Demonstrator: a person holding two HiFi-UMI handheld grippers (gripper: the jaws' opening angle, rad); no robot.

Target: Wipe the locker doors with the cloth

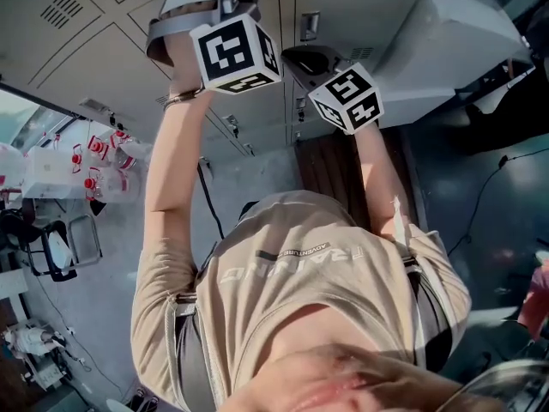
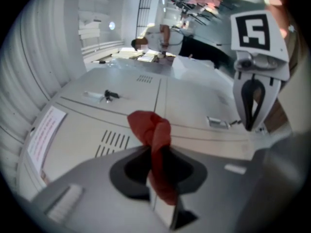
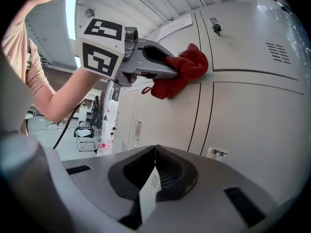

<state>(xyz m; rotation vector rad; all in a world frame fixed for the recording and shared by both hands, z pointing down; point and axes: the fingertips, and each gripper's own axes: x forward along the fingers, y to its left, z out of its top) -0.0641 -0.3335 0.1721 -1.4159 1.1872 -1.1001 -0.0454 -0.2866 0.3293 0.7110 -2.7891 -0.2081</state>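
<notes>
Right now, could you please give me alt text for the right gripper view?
The left gripper holds a red cloth against the pale locker doors. In the foreground, the right gripper is shut and empty.

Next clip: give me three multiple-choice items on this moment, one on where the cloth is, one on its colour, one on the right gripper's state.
1. Where is the cloth?
A) in the left gripper, against the locker doors
B) on the floor
C) lying on top of the lockers

2. What colour is the cloth?
A) blue
B) white
C) red

3. How do the right gripper's jaws stand?
A) wide apart
B) together, nothing between them
C) shut on the cloth

Answers:
1 A: the right gripper view shows the left gripper pressing it to a door.
2 C: it is red in both gripper views.
3 B: its own view shows the jaws closed and empty.
</notes>
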